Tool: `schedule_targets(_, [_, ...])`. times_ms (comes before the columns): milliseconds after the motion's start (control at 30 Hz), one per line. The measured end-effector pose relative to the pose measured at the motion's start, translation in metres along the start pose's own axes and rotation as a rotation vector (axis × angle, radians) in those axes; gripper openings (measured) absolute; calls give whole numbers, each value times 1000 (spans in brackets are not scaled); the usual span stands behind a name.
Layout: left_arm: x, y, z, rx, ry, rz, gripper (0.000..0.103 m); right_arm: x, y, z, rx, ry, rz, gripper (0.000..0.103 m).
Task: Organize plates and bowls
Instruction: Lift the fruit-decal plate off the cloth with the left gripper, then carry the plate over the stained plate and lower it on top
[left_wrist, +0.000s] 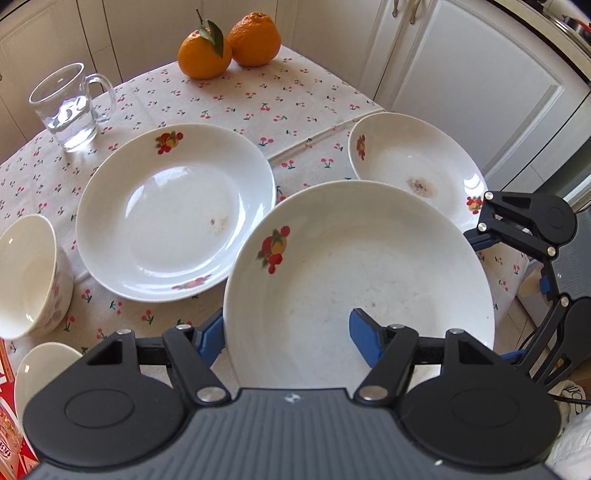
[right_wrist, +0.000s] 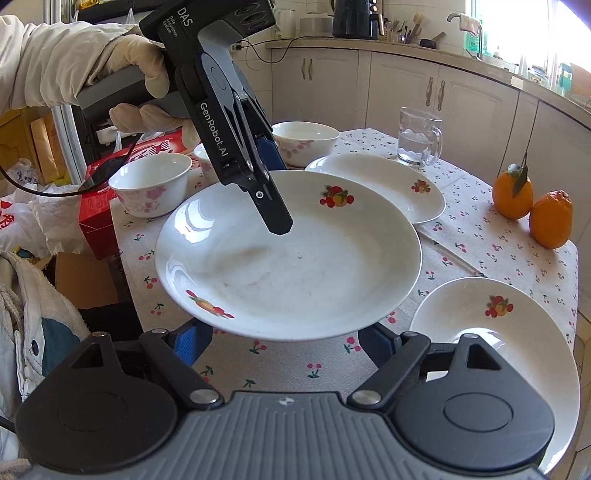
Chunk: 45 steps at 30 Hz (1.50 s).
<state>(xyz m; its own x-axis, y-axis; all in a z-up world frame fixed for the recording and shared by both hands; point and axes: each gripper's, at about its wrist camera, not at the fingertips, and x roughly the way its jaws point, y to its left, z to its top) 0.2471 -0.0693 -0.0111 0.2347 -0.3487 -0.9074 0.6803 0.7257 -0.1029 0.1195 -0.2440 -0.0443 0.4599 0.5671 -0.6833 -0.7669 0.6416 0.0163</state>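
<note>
the left gripper (right_wrist: 271, 206) grips a plate (right_wrist: 295, 258) by its rim, raised off the table (right_wrist: 498, 240). the right gripper (right_wrist: 284, 343) waits open beneath; next comes stacking it on another plate (left_wrist: 173, 210).

Bright daylight floods in from the window (right_wrist: 517, 33) at upper right of the right wrist view, blown out to near white there. Glare streaks curve along the rim of the held plate (right_wrist: 288, 254) and the far plate (left_wrist: 175, 210). Soft shadows sit under the dishes on the tablecloth (left_wrist: 258, 99). Both views stay sharp at centre; fisheye bending warps the cabinet doors (left_wrist: 480, 92), and the corners go dark.
</note>
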Motion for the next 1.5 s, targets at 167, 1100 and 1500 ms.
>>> schedule_targets(167, [8,-10,20,34,-1,-6,69,-11,-15,-4,22,-8,-24,89])
schedule_targets(1100, [60,-59,92,190,2,-108,69,-46,-55,-46,158,-11,-135,89])
schedule_targets(1500, [73,-71,116,235,-2,-130,69,-58,-71,-55,229,-40,-153,89])
